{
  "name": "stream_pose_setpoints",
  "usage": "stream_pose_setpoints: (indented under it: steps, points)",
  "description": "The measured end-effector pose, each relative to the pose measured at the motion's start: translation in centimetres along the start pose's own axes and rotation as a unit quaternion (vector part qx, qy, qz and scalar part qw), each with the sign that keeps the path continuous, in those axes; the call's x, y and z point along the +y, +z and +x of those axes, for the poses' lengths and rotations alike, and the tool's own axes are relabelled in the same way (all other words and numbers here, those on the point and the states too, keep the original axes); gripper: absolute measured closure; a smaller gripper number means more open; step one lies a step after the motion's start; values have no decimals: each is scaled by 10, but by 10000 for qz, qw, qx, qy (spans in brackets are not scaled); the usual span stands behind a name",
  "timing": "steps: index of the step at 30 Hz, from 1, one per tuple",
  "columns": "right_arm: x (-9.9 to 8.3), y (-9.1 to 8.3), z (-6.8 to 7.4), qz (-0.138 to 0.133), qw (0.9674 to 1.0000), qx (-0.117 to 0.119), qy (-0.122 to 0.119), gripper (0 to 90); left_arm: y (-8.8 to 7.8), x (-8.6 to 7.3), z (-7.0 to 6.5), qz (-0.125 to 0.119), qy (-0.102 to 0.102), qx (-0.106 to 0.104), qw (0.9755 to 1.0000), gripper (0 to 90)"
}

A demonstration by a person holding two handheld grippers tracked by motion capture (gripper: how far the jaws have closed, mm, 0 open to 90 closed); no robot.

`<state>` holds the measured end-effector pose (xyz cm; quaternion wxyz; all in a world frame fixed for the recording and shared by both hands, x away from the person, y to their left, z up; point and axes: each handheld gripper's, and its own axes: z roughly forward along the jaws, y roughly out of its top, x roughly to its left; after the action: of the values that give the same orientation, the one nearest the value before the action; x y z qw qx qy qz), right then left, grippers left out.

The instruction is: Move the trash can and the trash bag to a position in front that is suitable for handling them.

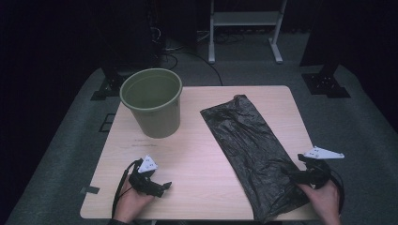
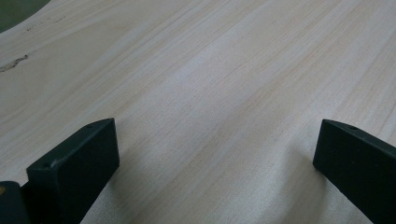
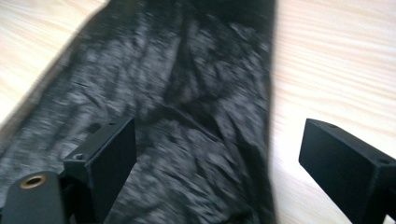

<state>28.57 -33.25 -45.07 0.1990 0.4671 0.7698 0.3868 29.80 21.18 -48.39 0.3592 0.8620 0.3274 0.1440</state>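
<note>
Right gripper near table's front edge, over near end of bag, jaws spread wide, nothing pinched; bag lies under and between them. Left gripper at front left over bare wood, jaws wide apart, empty. Bag flat, crumpled, runs diagonally from front right toward centre back. Bucket upright at back left, well apart from bag. Beyond table: white stand, dark floor.

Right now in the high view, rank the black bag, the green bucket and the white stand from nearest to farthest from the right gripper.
1. Black bag: directly under the right gripper, by the near edge.
2. Green bucket: far left of the table.
3. White stand: on the floor beyond the table.
</note>
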Motion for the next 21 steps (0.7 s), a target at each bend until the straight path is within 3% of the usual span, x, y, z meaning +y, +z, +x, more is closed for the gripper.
stream_pose_setpoints:
  steps: [6, 9, 15, 21]
  points:
    - [6, 8, 11, 35, 9999, 108, -121, 98, 0, 0, 0, 0, 1, 1, 10000, 0]
    - [9, 14, 17, 7, 9995, 256, -207, 97, 0, 0, 0, 0, 0, 0, 10000, 0]
    - [15, 31, 33, -119, 9986, 320, -405, 98, 0, 0, 0, 1, 1, 0, 10000, 0]
    - [18, 50, 45, 48, 9978, 339, -566, 97, 0, 0, 0, 1, -1, 1, 10000, 0]
